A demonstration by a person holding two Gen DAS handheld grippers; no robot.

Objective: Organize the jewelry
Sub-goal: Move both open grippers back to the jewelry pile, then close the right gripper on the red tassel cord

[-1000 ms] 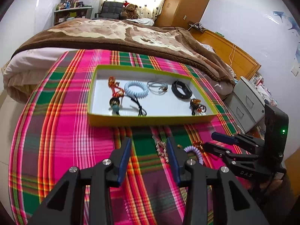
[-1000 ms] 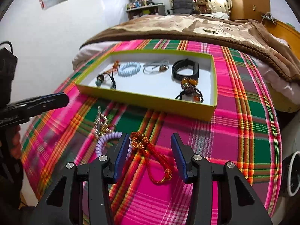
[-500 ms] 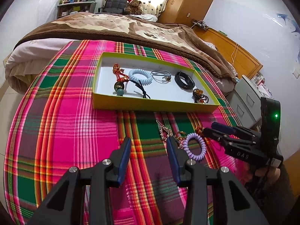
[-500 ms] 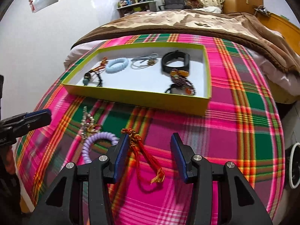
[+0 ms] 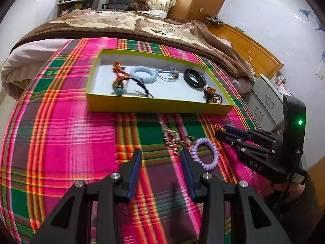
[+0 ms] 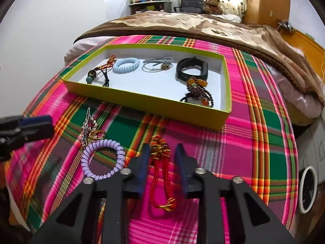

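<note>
plaid blanket (image 6: 233, 148), red cord bracelet (image 6: 162, 162) (right gripper (image 6: 162, 152) closing)

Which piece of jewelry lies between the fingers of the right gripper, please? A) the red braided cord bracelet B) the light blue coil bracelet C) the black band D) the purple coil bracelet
A: the red braided cord bracelet lies on the plaid cloth between the fingers of the right gripper, whose jaws are closing; the purple coil bracelet sits off to their left.

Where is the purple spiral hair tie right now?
The purple spiral hair tie lies on the plaid cloth in front of the yellow tray, touching the sparkly hair clip, just left of the red cord bracelet in the right wrist view.
</note>
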